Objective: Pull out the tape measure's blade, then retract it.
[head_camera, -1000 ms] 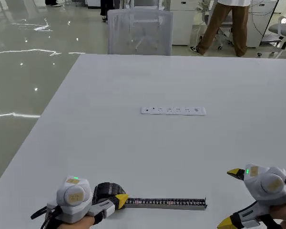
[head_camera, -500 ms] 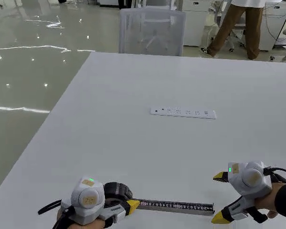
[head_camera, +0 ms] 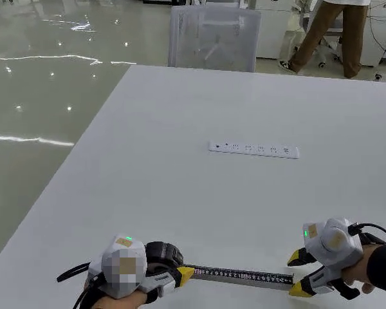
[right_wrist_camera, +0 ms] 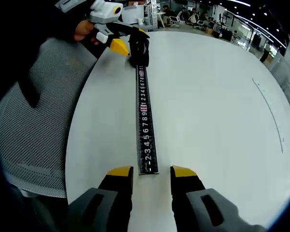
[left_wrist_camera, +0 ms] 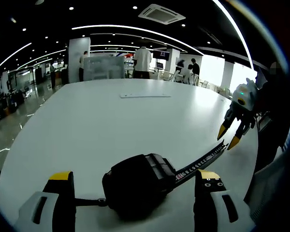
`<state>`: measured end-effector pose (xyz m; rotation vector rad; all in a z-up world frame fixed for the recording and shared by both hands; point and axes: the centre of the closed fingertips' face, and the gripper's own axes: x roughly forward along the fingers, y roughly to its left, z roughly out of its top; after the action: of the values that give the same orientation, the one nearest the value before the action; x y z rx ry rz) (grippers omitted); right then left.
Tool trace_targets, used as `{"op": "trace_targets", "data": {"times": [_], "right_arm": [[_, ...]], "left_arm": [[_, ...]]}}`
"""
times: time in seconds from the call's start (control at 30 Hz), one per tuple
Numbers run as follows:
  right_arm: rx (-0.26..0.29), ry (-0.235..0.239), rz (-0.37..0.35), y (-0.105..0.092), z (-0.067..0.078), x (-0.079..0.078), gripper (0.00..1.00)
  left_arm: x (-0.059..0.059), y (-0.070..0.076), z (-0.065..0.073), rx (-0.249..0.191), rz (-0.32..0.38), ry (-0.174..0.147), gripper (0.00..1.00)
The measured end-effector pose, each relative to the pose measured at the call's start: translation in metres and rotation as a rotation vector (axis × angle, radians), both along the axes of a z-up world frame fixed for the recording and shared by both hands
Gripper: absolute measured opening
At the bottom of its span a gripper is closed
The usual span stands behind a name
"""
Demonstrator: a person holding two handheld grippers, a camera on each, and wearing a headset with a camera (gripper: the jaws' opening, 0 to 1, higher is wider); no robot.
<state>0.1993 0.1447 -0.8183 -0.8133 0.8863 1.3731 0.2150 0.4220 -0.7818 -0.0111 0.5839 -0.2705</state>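
black tape case (left_wrist_camera: 137,186): between left gripper (left_wrist_camera: 134,175) jaws, set wide
blade (right_wrist_camera: 145,121): flat on white table (head_camera: 244,96)
right gripper (right_wrist_camera: 152,171): narrow gap astride blade tip
power strip (head_camera: 253,150): mid-frame, well apart

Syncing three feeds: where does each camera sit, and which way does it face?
Head view: on the person's head, looking down over the table; left tongs and right tongs show below.
Left gripper view: on left tongs, facing past the tape case toward right tongs; own jaws below.
Right gripper view: on right tongs, facing along the blade toward left tongs; own jaws below.
Shared: both gripper views see the blade, opposite ends.
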Motion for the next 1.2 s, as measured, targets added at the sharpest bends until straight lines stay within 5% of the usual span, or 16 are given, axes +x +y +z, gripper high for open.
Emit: {"op": "trace_targets", "data": {"times": [0.37, 0.57, 0.67, 0.77, 0.83, 1.2], "right_arm": [[-0.02, 0.0, 0.026, 0.0, -0.004, -0.004, 0.14], [-0.043, -0.013, 0.025, -0.001, -0.009, -0.003, 0.13], [-0.067, -0.011, -0.002, 0.0, -0.009, -0.003, 0.13], [-0.096, -0.002, -0.028, 0.001, -0.009, -0.004, 0.12], [-0.108, -0.007, 0.004, 0.0, -0.009, -0.004, 0.12], [-0.182, 0.006, -0.043, 0.002, -0.01, -0.006, 0.12]], "left_arm": [[0.001, -0.004, 0.002, 0.004, -0.015, -0.013, 1.0], [0.0, -0.012, 0.002, -0.001, -0.046, -0.01, 0.92], [0.001, -0.011, 0.001, -0.012, -0.031, -0.003, 0.9], [-0.001, -0.011, -0.003, -0.036, 0.0, 0.044, 0.81], [-0.001, -0.01, -0.006, -0.017, 0.016, 0.049, 0.8], [0.004, -0.007, -0.007, -0.057, 0.111, 0.064, 0.65]]}}
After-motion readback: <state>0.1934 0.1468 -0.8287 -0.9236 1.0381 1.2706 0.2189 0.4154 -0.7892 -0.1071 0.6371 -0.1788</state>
